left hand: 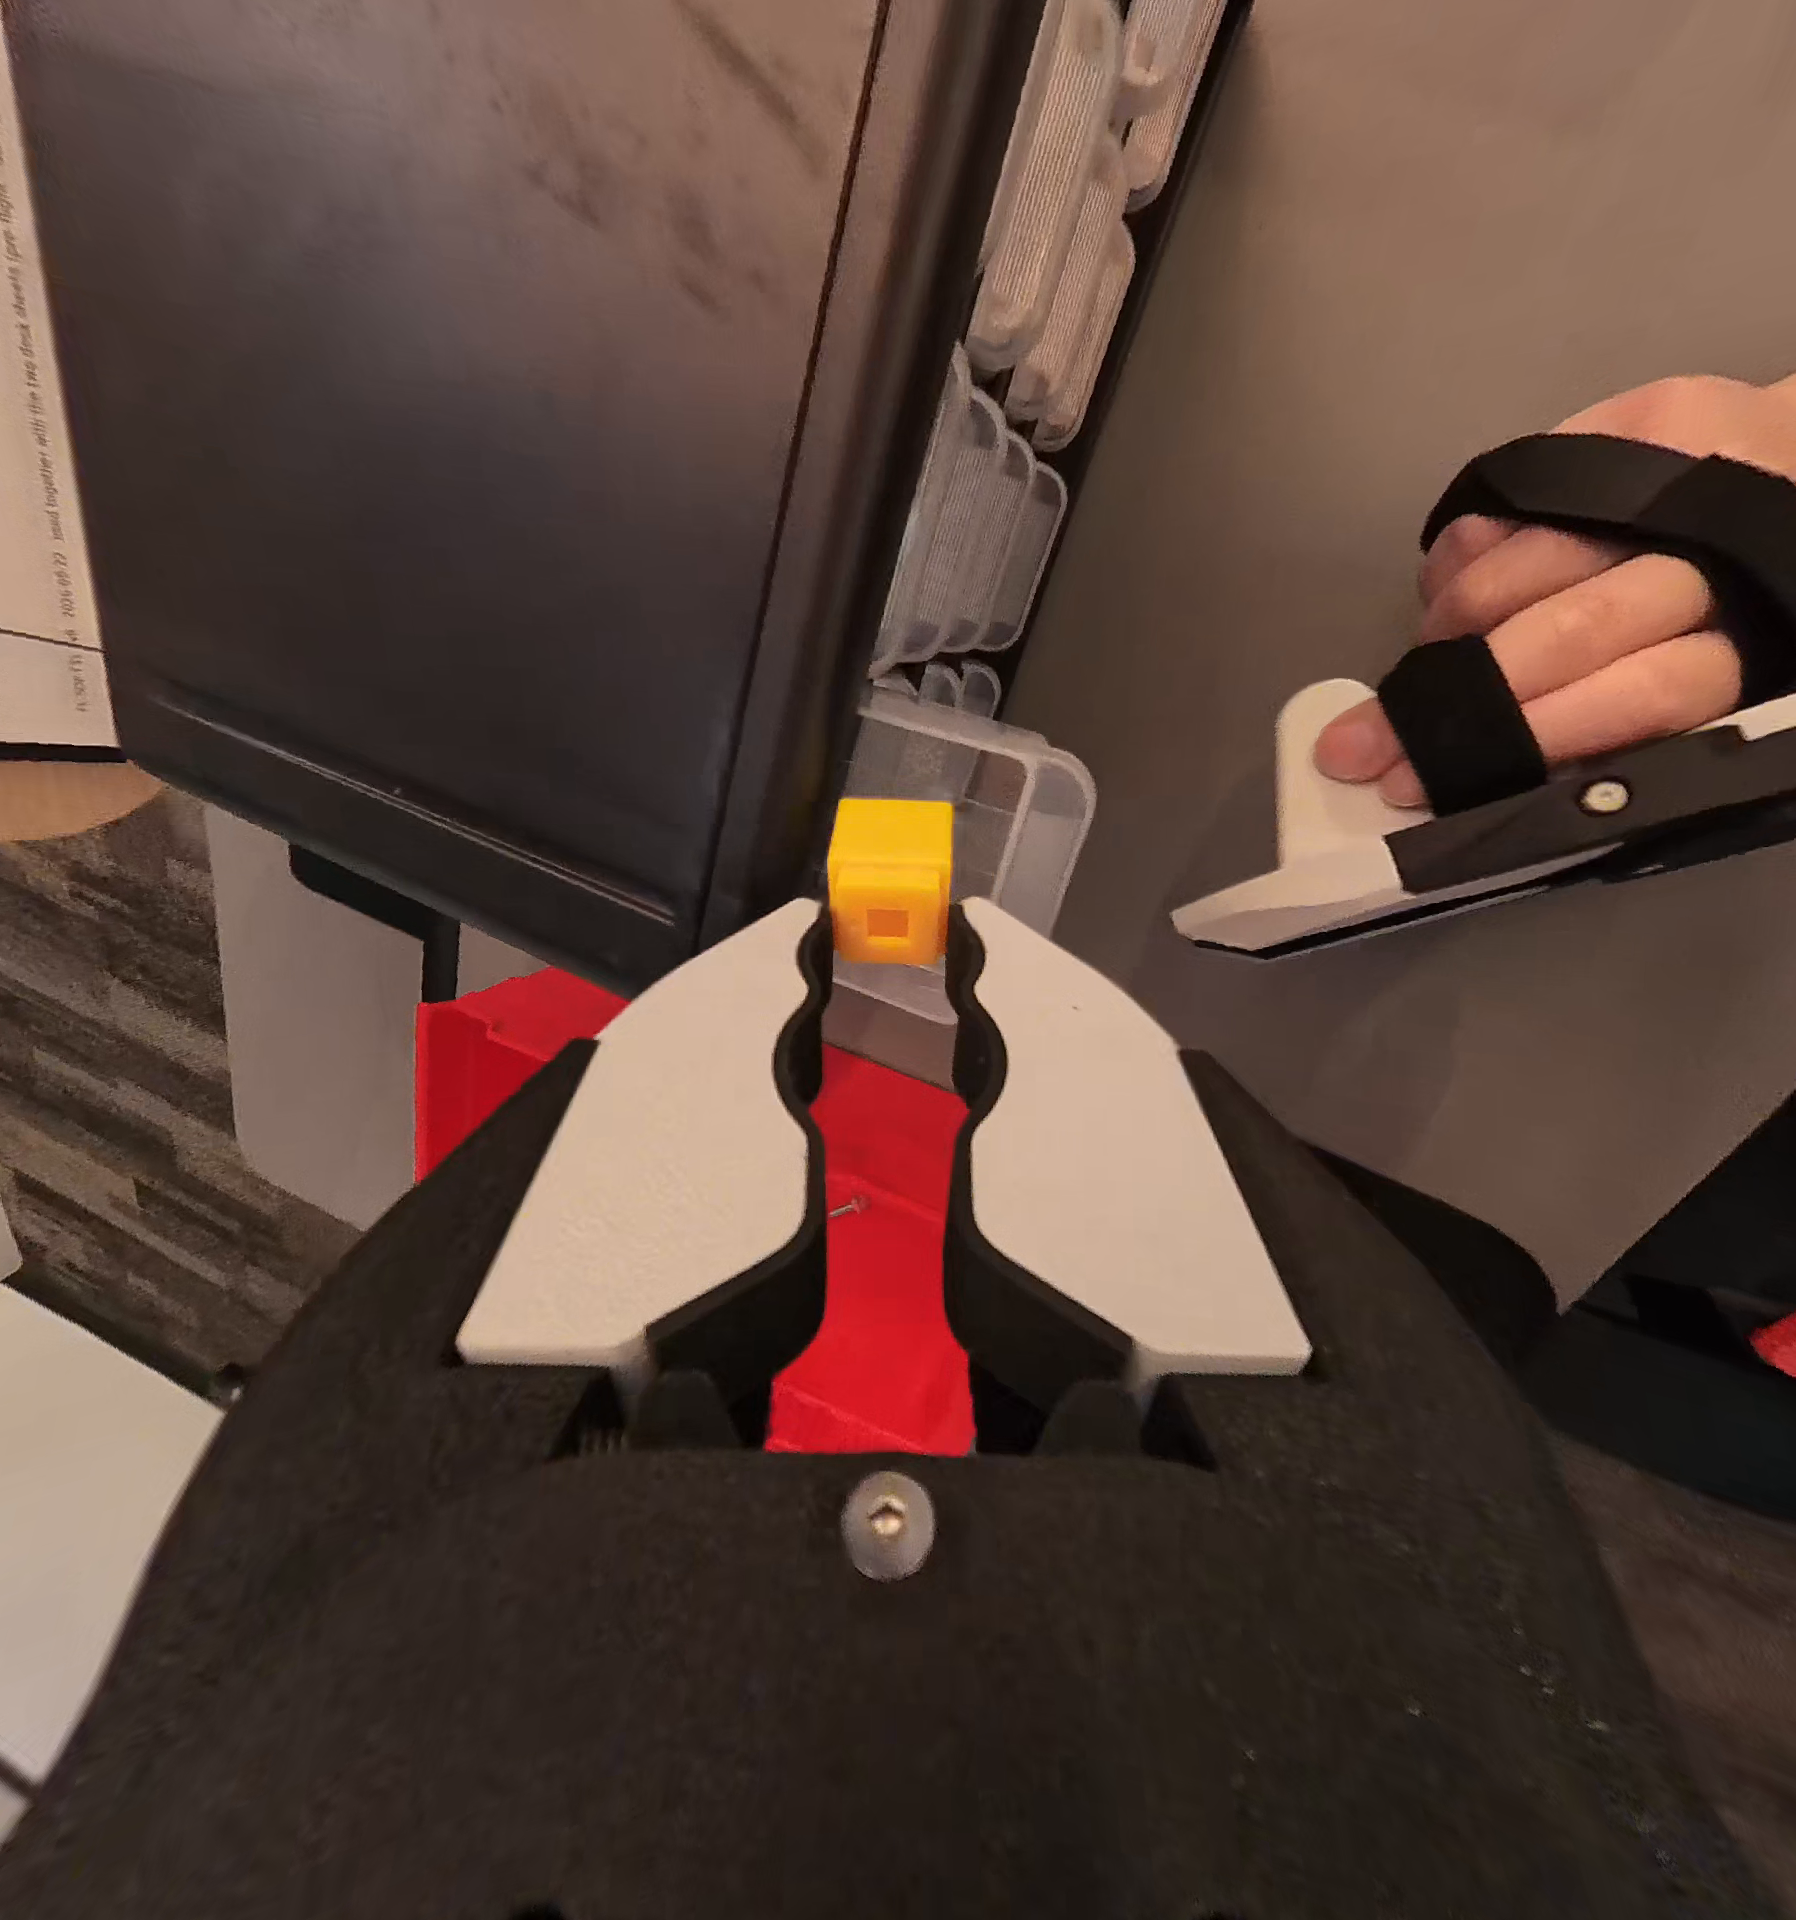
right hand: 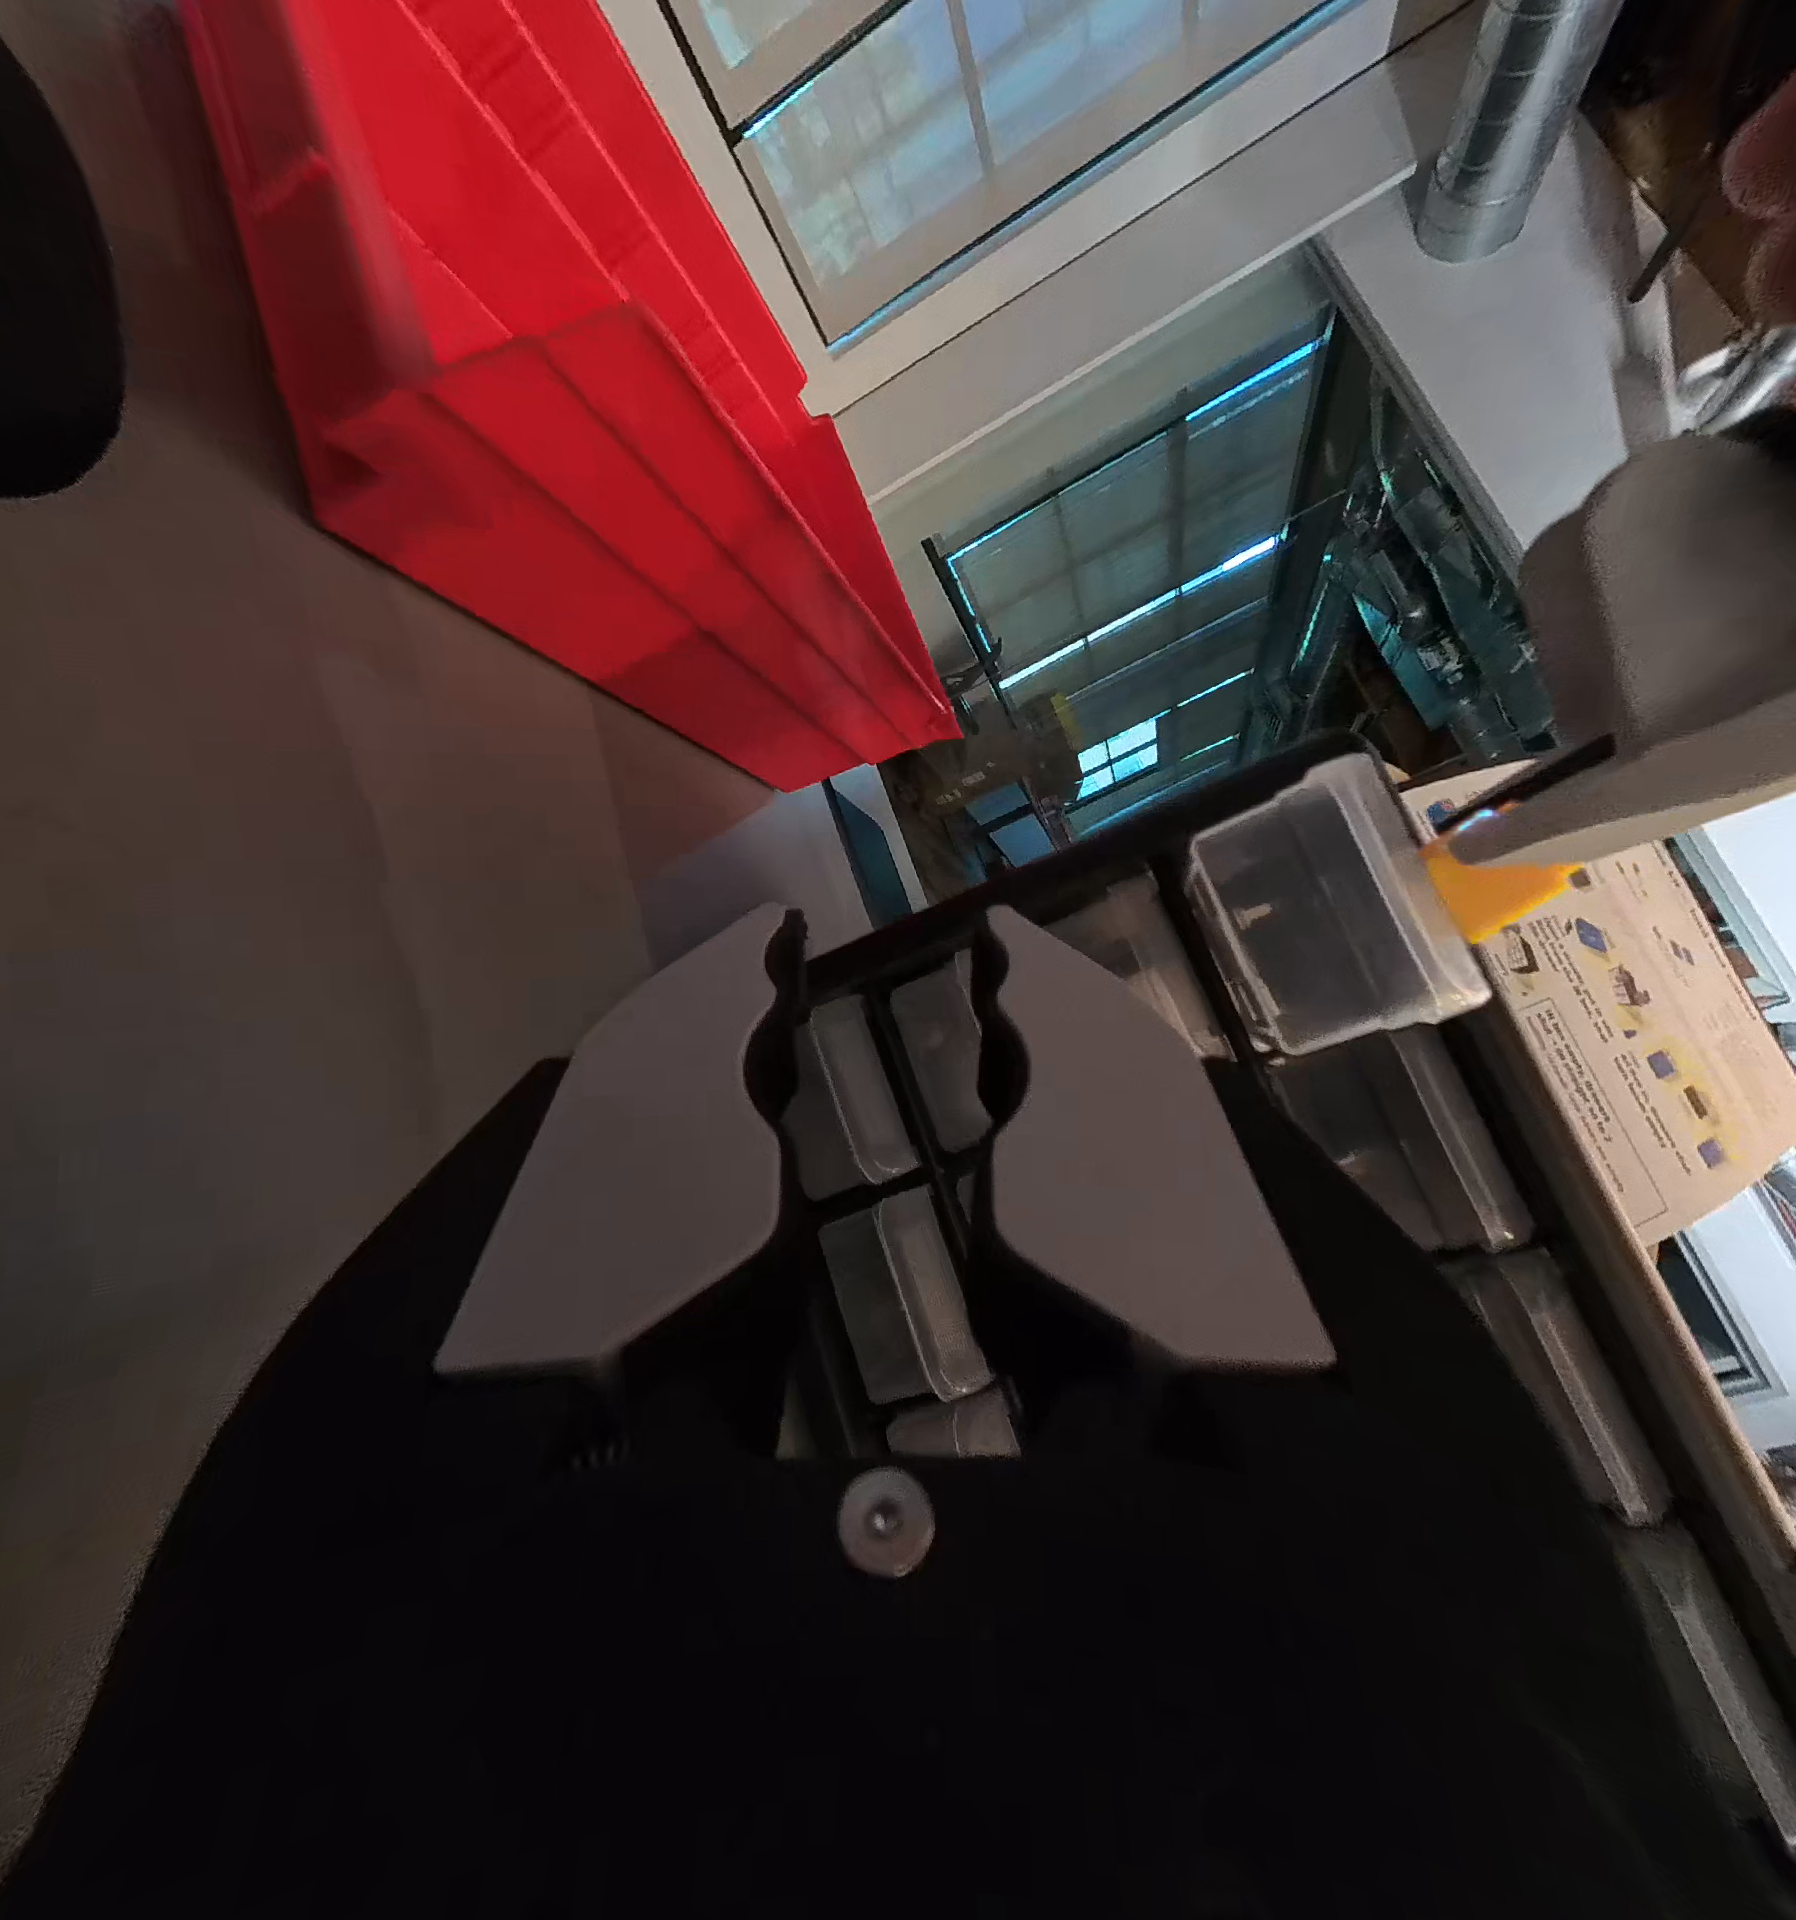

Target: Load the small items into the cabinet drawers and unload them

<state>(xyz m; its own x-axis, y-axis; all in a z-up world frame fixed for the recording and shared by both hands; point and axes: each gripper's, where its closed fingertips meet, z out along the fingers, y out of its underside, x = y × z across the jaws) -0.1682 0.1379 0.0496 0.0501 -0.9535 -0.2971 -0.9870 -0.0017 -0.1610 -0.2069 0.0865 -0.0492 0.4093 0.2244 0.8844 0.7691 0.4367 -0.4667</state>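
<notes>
Risk of dropping: left gripper [left hand: 889, 925] pinches yellow cube [left hand: 889, 883] by fingertips alone at 12 o'clock before pulled-out clear drawer [left hand: 1019, 821]; right gripper [right hand: 889, 971] hangs unclenched, empty.

we see a red plastic bin [right hand: 561, 436] resting on the grey table [right hand: 250, 831], a printed paper sheet [left hand: 0, 416] at the left edge, patterned grey carpet [left hand: 73, 1039] below, large windows [right hand: 977, 125] and a silver duct [right hand: 1496, 135] beyond.
</notes>
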